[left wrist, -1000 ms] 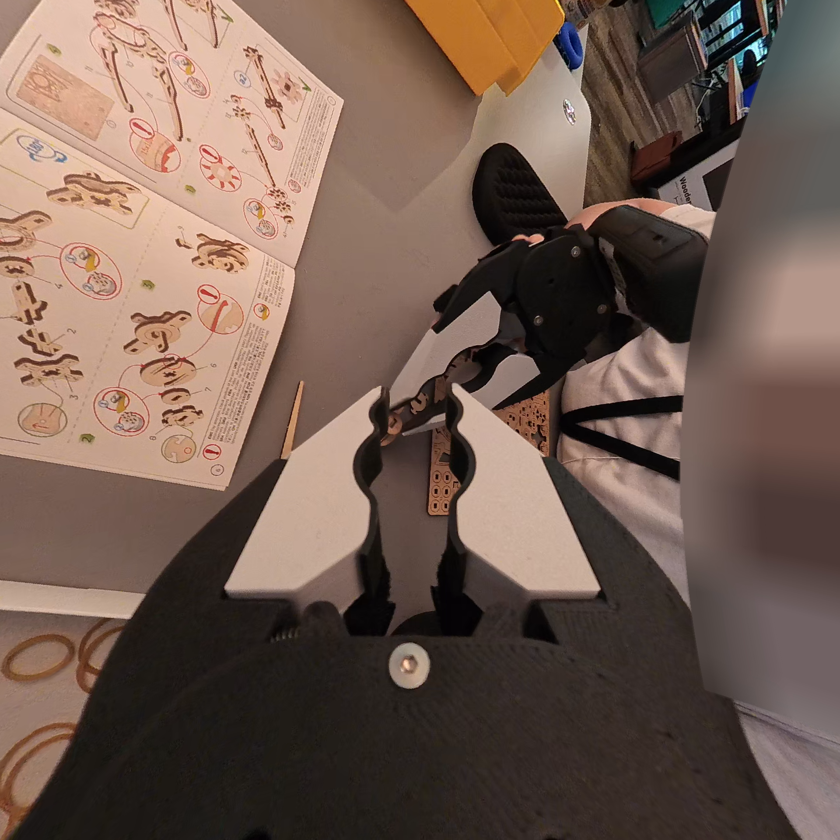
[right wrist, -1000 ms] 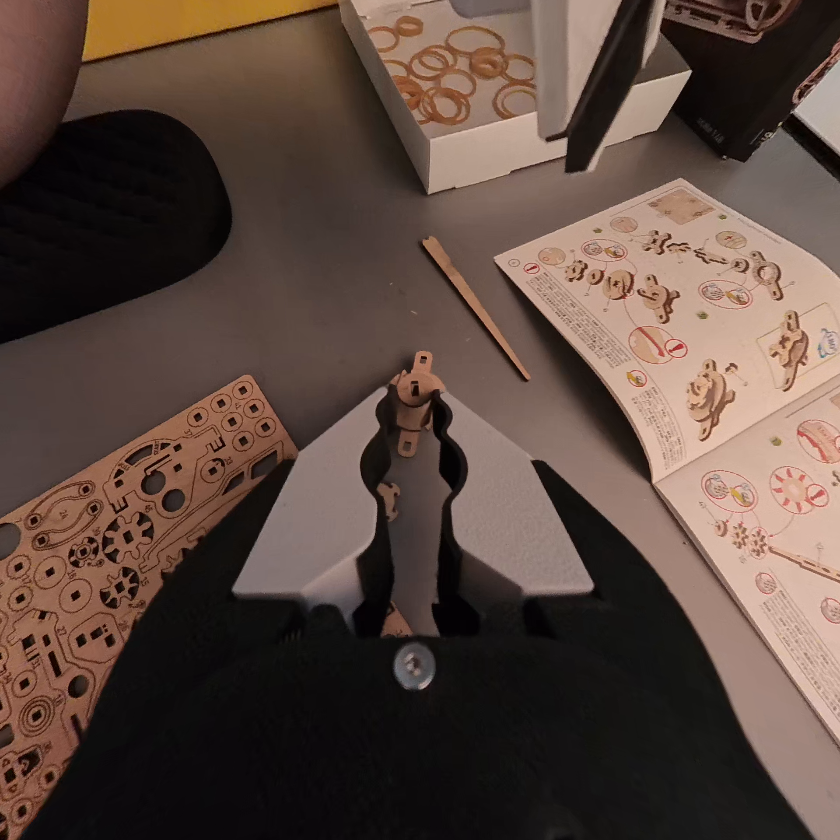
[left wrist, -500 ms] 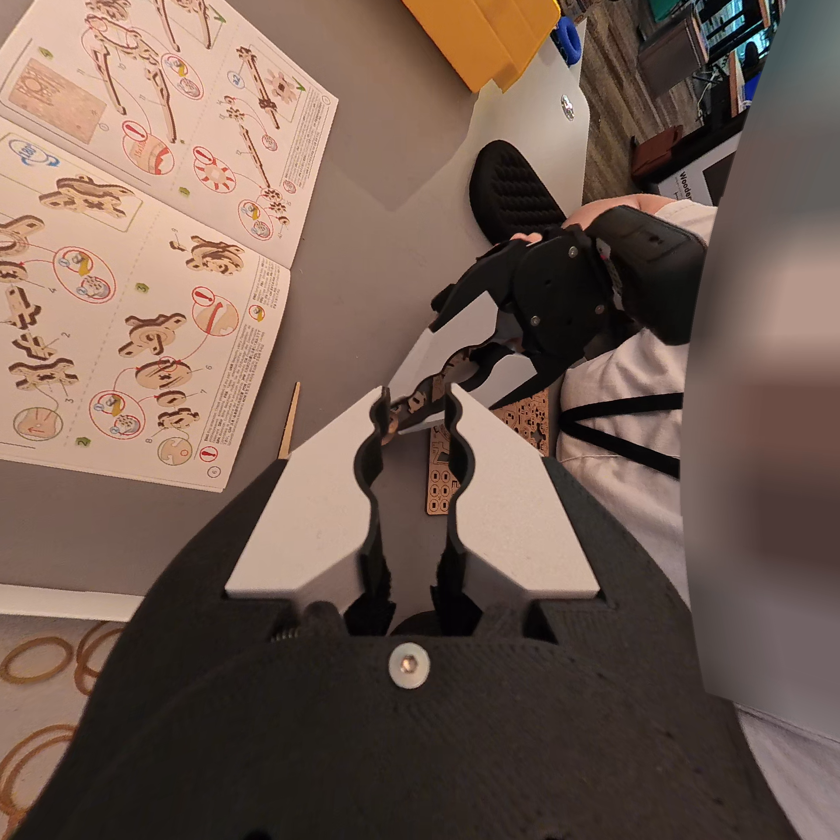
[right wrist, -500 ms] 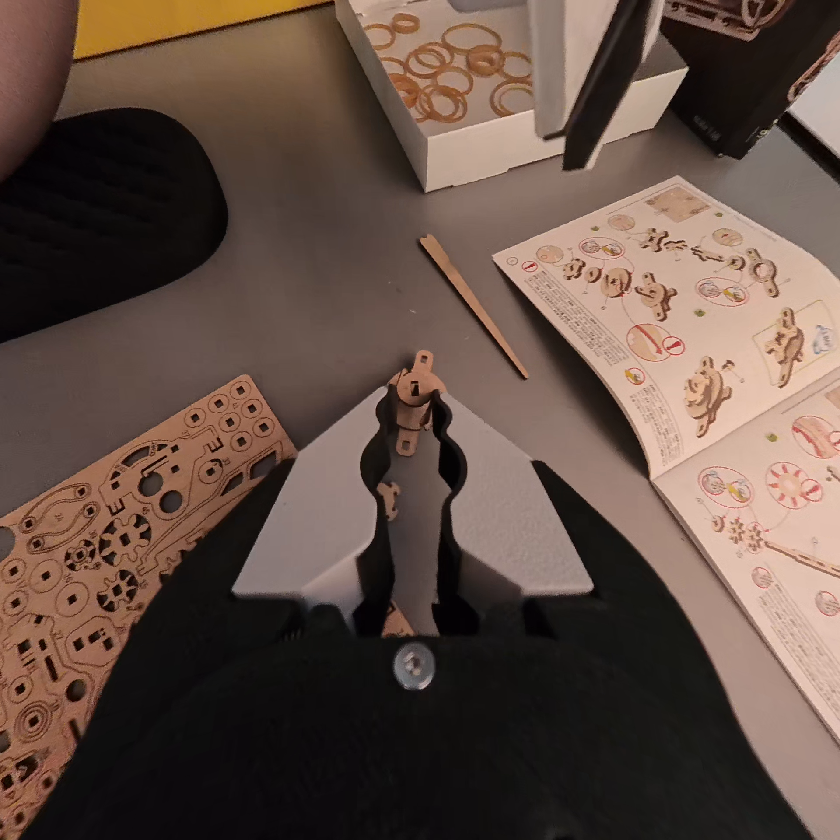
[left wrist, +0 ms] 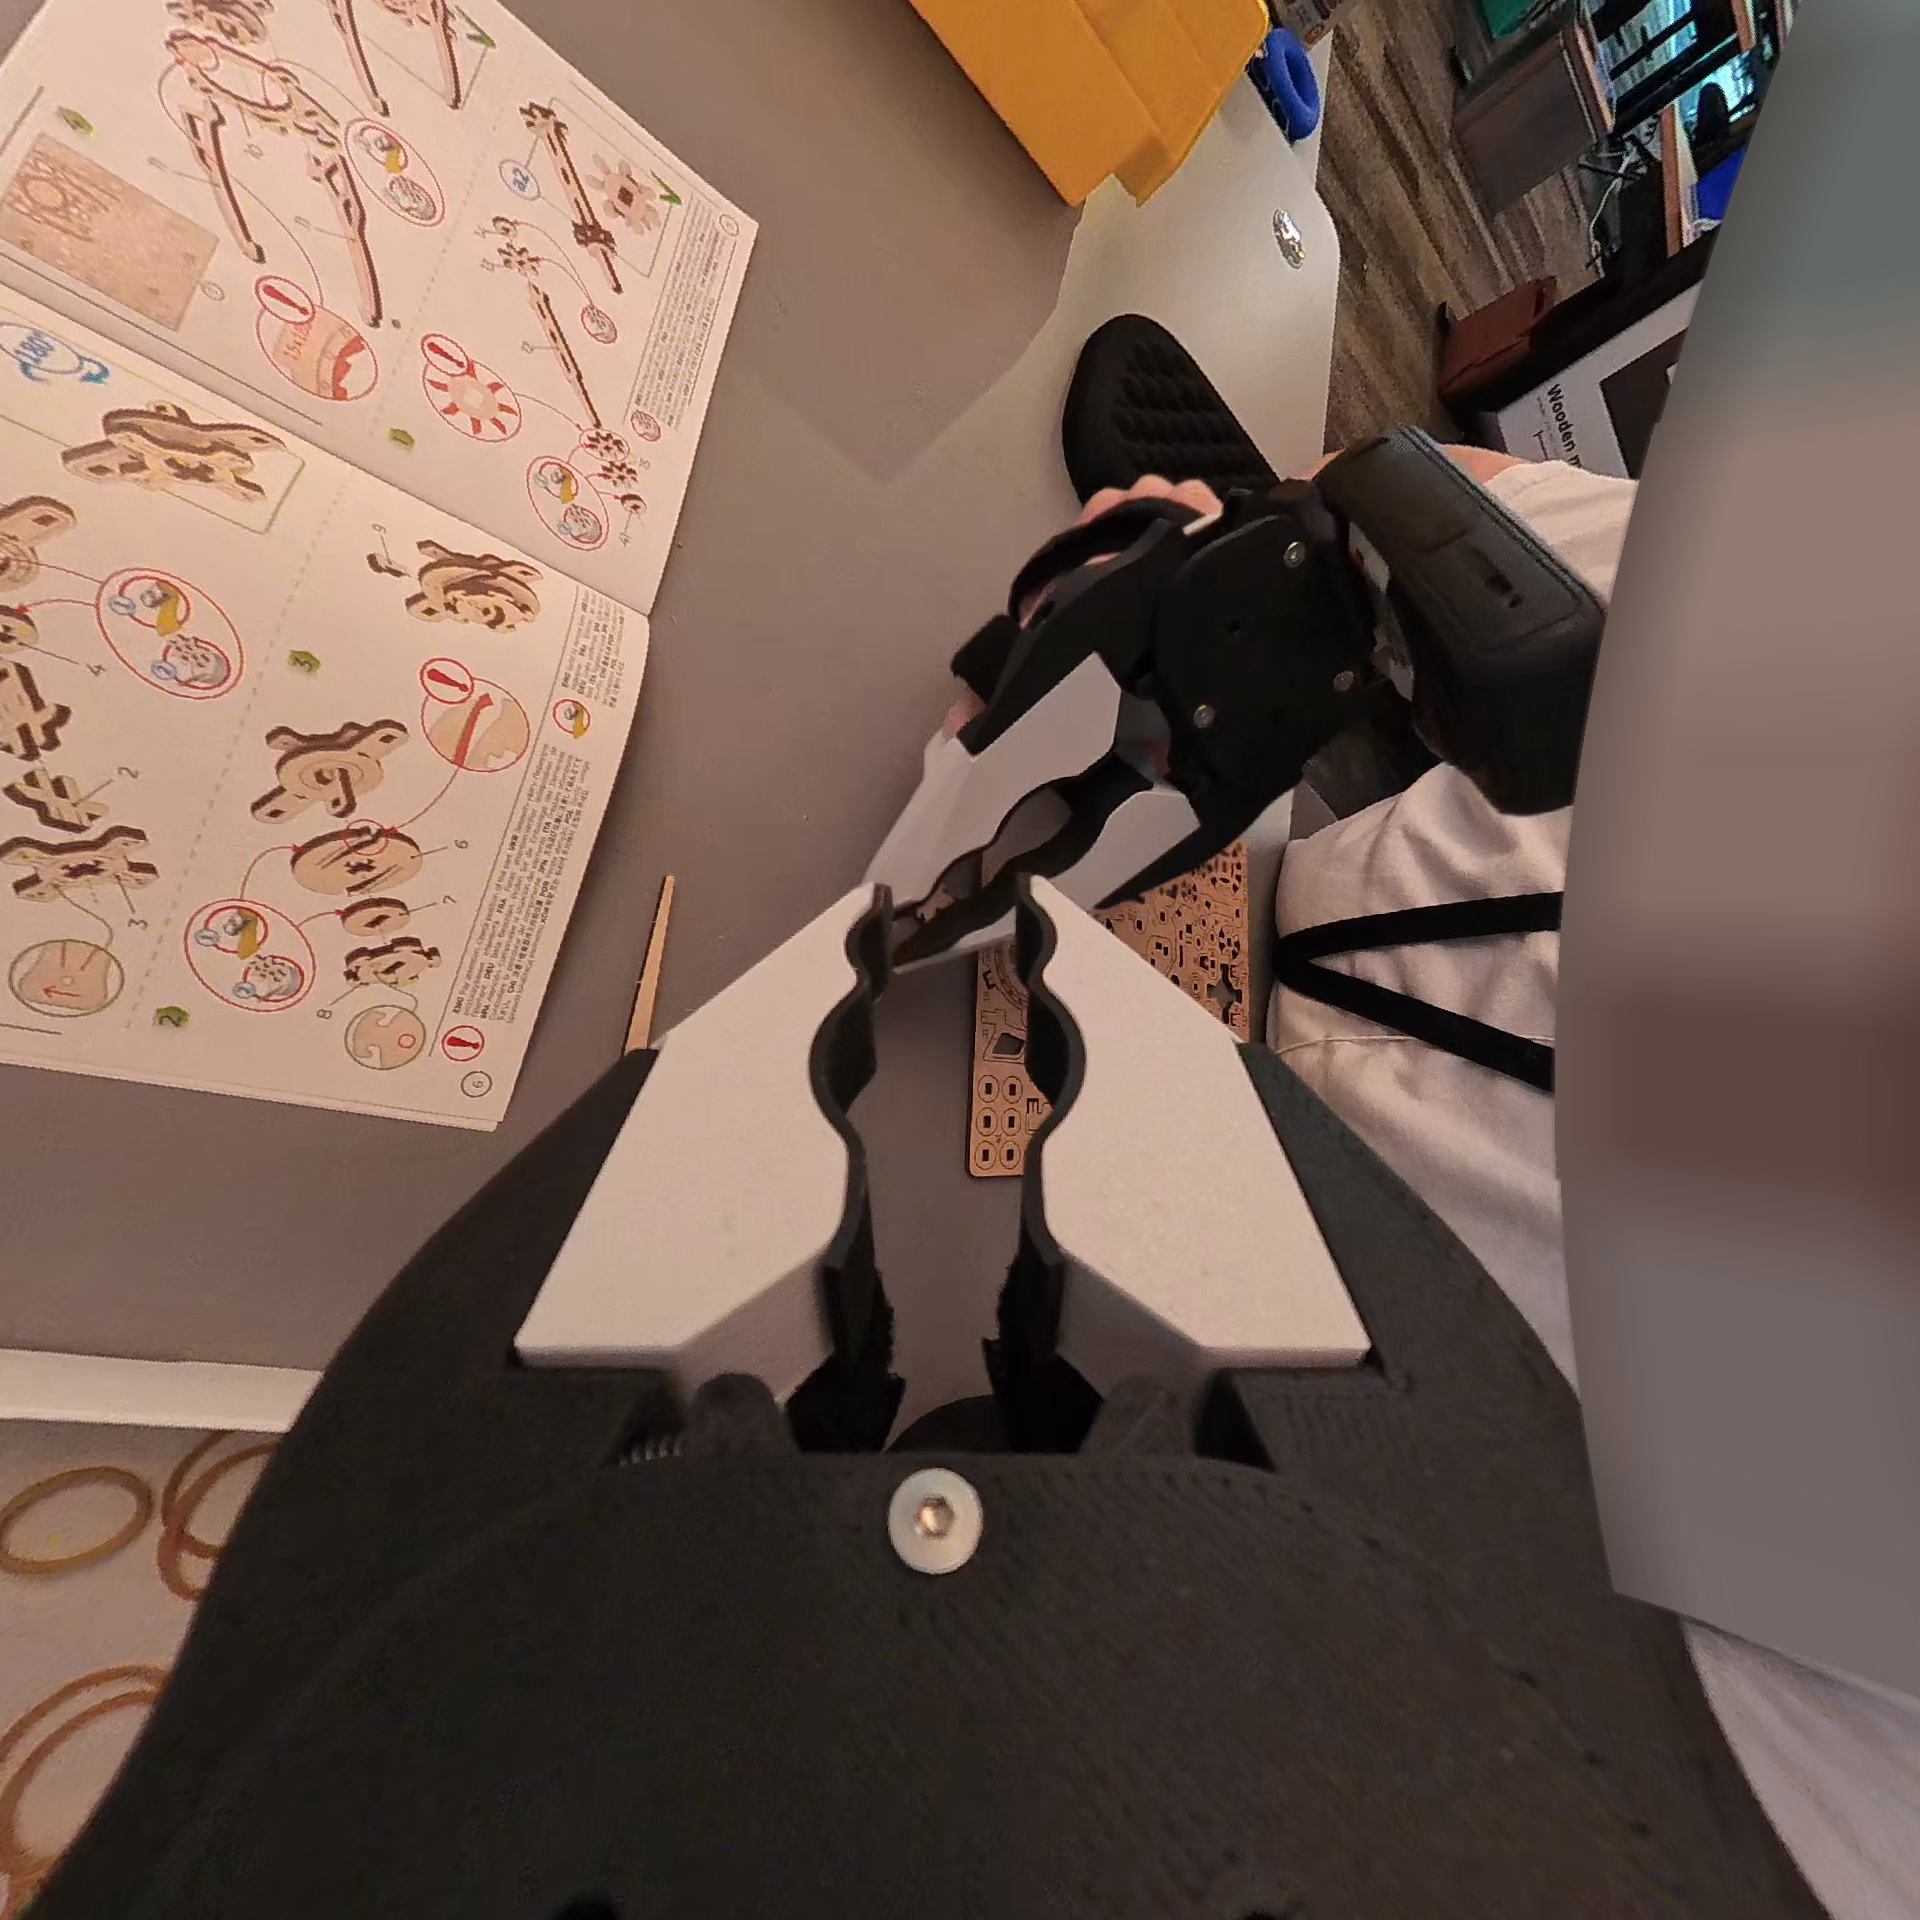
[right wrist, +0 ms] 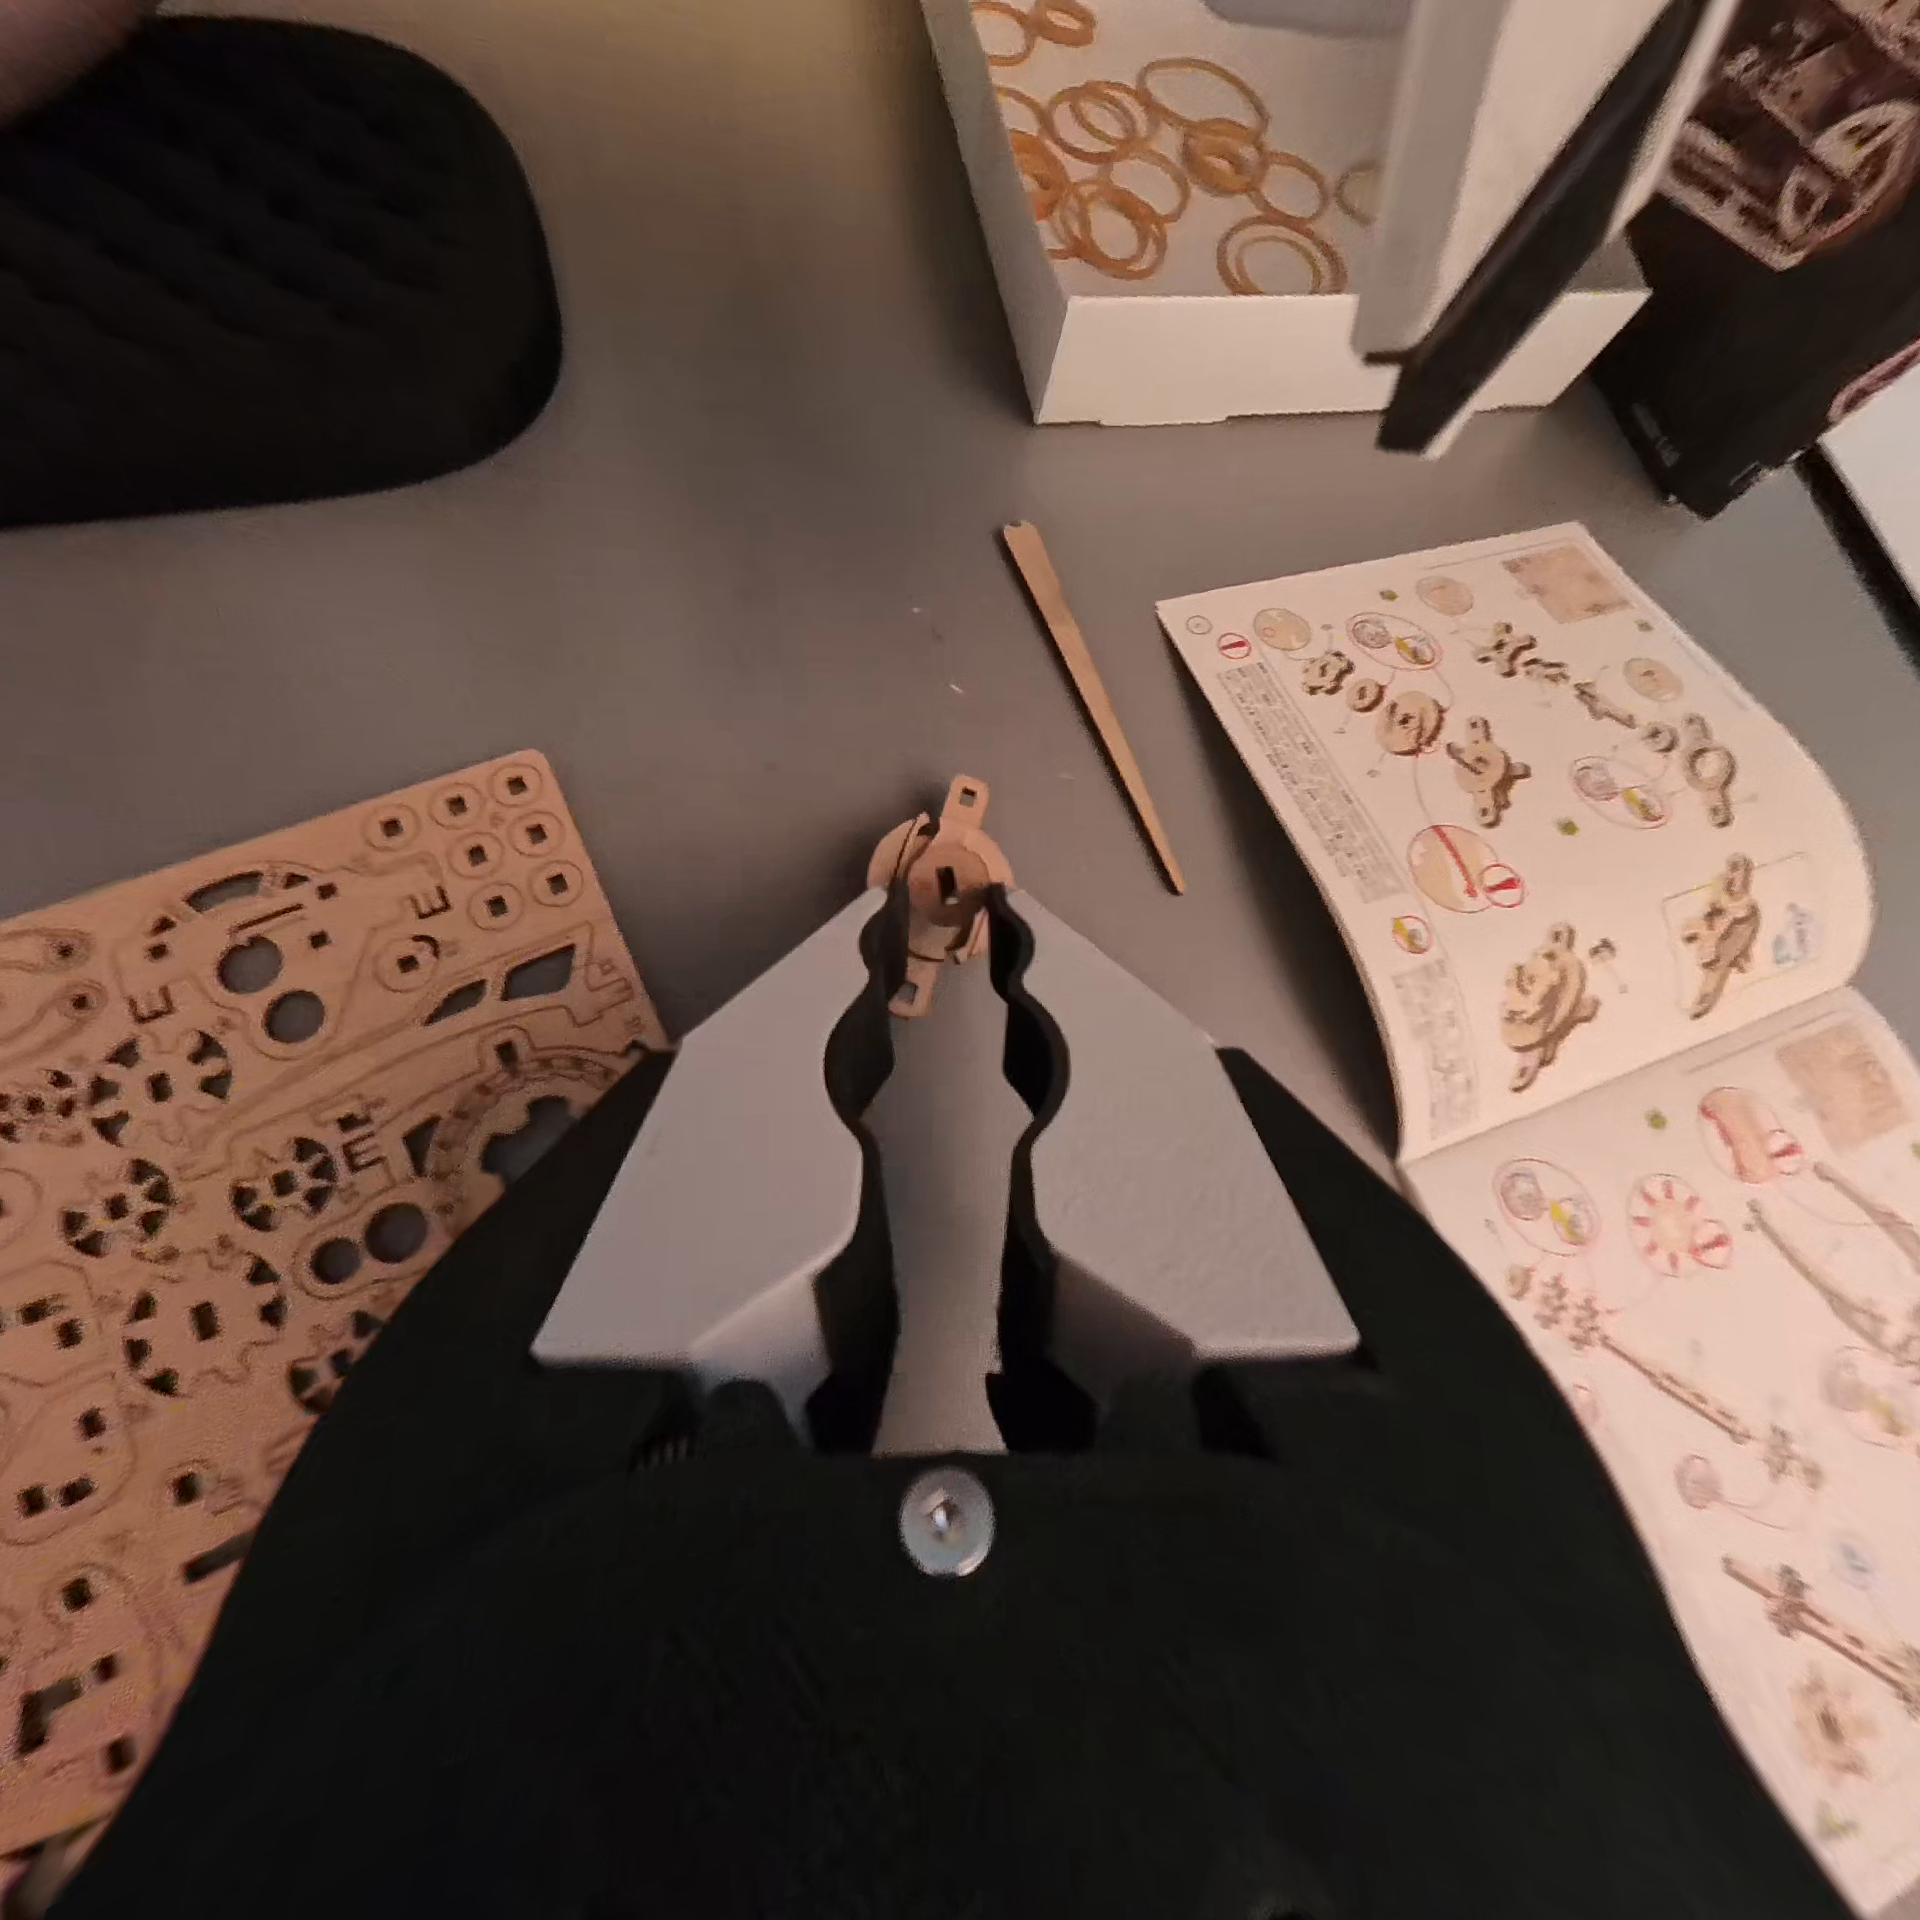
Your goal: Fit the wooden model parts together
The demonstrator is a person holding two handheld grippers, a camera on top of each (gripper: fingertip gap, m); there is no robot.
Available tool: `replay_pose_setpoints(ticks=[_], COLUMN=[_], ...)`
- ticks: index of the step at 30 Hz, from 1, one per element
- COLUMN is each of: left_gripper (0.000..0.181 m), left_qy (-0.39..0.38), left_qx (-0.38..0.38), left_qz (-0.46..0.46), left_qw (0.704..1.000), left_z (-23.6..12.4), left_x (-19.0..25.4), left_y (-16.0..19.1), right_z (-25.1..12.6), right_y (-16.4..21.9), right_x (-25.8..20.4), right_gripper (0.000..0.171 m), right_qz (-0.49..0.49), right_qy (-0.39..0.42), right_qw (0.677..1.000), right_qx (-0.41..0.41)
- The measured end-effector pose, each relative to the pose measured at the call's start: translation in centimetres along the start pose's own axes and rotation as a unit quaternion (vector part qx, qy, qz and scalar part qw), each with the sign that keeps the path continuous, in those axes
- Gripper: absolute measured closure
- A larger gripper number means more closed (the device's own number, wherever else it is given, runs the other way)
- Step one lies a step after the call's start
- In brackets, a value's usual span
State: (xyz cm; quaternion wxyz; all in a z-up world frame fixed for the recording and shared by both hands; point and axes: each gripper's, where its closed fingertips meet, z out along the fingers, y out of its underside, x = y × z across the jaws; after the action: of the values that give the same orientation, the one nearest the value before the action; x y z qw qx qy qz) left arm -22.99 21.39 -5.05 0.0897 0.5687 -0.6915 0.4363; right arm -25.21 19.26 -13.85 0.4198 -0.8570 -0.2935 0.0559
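My right gripper (right wrist: 940, 899) is shut on a small wooden assembly (right wrist: 940, 883), a round disc on a slotted strip, held tilted just above the grey table. A laser-cut wooden parts sheet (right wrist: 260, 1091) lies to its left. My left gripper (left wrist: 948, 902) is open and empty, held in the air. In the left wrist view the right gripper (left wrist: 920, 930) points its tips toward the gap between my left fingertips, with the sheet (left wrist: 1195, 935) beneath it. One left finger (right wrist: 1455, 208) shows blurred at the top right of the right wrist view.
An open instruction booklet (right wrist: 1558, 831) lies to the right, with a thin wooden stick (right wrist: 1091, 707) beside it. A white box (right wrist: 1195, 353) of rubber bands and a dark box (right wrist: 1787, 312) stand behind. A black pad (right wrist: 208, 260) lies far left. A person's white clothing (left wrist: 1403, 1039) is close. There is about 10 cm between the tips of the two grippers. My right tips are roughly 7 cm from the thin wooden stick (right wrist: 1091, 707).
My right gripper has shifted a little with the wooden assembly, which now sits more tilted. The left finger shows farther right in the right wrist view. Neither grip has changed.
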Motion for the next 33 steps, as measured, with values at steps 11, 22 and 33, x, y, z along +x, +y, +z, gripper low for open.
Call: replay_pose_setpoints(ticks=[11,22,33], left_gripper=[0.16,0.159,0.159], left_qy=[-0.001,0.001,0.008], left_qx=[0.004,-0.008,-0.031], left_qz=[0.001,-0.01,-0.025], left_qw=[1.0,1.0,0.999], left_z=[-0.2,0.4,0.9], left_x=[0.1,-0.4,-0.8], left_y=[-0.1,0.2,1.0], right_z=[-0.6,0.2,0.3], right_y=[-1.0,-0.2,-0.4], right_x=[0.3,-0.1,-0.2], right_gripper=[0.157,0.157,0.157], right_qz=[0.049,0.076,0.066], right_qy=[0.012,0.012,0.014], right_qw=[0.999,0.997,0.998], right_qx=[0.02,-0.009,-0.013])
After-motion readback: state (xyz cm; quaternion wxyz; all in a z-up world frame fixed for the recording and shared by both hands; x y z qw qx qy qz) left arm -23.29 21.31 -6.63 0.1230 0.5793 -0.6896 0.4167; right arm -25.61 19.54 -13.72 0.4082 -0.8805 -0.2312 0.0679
